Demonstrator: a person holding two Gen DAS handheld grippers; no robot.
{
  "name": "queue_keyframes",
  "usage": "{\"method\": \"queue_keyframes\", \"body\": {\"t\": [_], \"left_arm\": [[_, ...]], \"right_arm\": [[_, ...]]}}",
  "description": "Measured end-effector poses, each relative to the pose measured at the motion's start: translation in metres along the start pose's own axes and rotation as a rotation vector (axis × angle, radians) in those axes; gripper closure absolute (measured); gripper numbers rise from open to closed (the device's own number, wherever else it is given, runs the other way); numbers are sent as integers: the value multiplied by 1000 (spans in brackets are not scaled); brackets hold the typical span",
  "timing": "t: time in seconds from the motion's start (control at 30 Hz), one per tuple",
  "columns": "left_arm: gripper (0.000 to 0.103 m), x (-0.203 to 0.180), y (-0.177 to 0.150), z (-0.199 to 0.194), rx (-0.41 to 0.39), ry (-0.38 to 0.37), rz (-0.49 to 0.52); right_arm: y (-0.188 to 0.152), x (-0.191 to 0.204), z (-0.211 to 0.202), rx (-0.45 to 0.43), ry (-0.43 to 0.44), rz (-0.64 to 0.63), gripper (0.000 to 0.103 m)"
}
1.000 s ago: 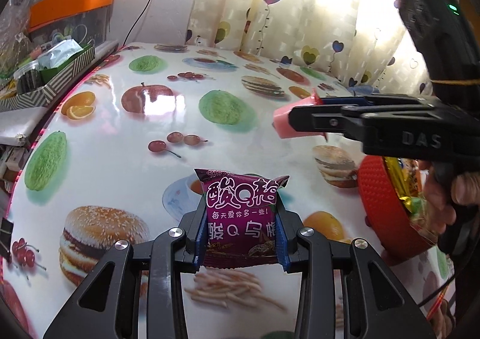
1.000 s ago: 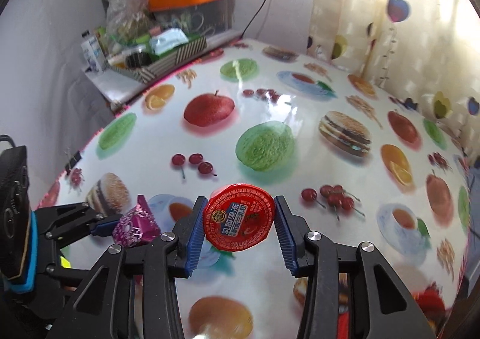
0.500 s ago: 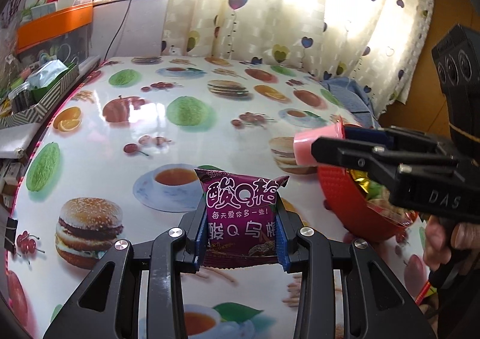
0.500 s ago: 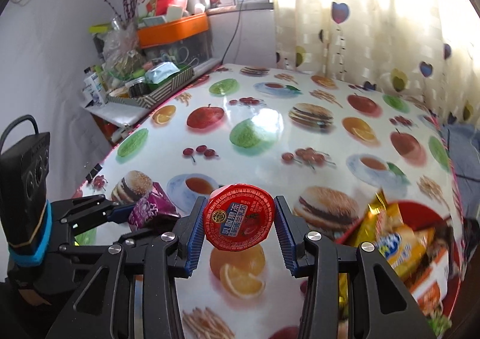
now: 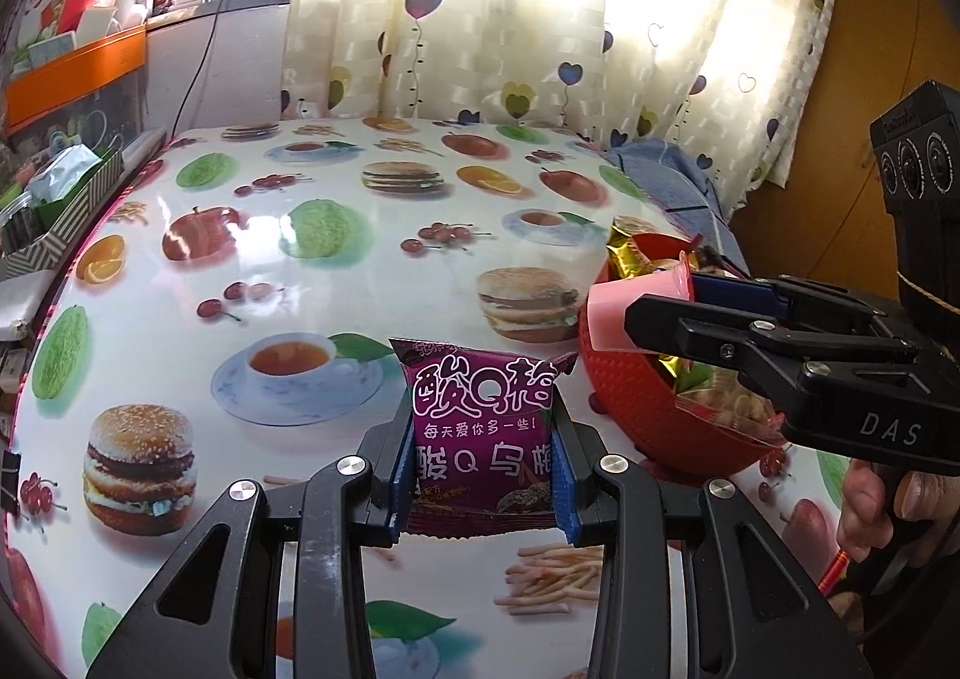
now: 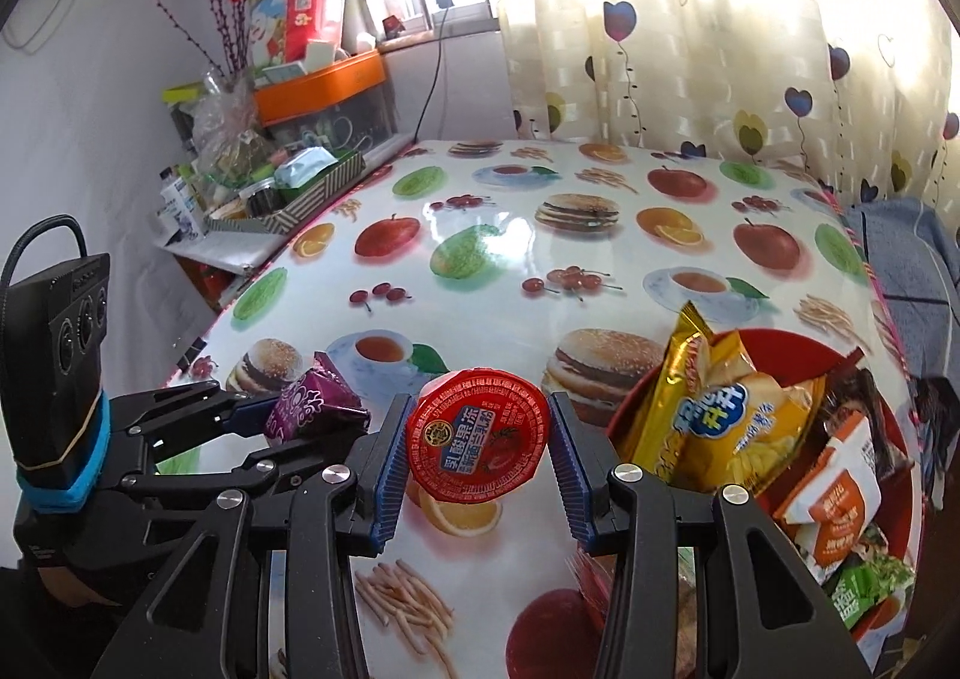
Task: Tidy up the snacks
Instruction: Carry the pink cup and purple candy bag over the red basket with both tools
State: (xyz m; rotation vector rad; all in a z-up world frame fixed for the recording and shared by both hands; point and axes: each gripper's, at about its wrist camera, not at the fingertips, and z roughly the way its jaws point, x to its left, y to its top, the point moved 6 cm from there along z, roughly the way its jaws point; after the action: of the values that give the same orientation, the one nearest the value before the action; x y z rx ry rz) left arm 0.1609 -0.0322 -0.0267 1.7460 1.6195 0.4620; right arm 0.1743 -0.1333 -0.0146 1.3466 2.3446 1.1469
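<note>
Both hand-held grippers moved over to red basket (image 6: 774, 346): left (image 5: 480, 457) clamps purple packet (image 5: 480, 409), right (image 6: 477, 442) clamps jelly cup (image 6: 477, 442); drop-off prob. next.

Right gripper (image 6: 477, 454) clamped on a red-lidded jelly cup (image 6: 477, 436) above the food-print tablecloth (image 6: 600, 259), red snack basket (image 6: 774, 346) just right of the cup, left gripper (image 6: 300, 415) pinching a purple packet (image 6: 312, 406) left of it

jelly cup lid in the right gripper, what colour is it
Red, with a blue label band; the jelly cup shows best in the right wrist view, clamped in the right gripper.
</note>
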Motion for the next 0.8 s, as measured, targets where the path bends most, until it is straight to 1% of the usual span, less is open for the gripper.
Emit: {"method": "queue_keyframes", "body": {"t": [0.5,0.8], "left_arm": [[65,-26,0,7,16,-49,31],[65,-46,6,12,15,-90,62]], "right_arm": [[-14,-16,-20,-24,-12,45,61],[-20,-40,-39,-51,-48,91,61]]}}
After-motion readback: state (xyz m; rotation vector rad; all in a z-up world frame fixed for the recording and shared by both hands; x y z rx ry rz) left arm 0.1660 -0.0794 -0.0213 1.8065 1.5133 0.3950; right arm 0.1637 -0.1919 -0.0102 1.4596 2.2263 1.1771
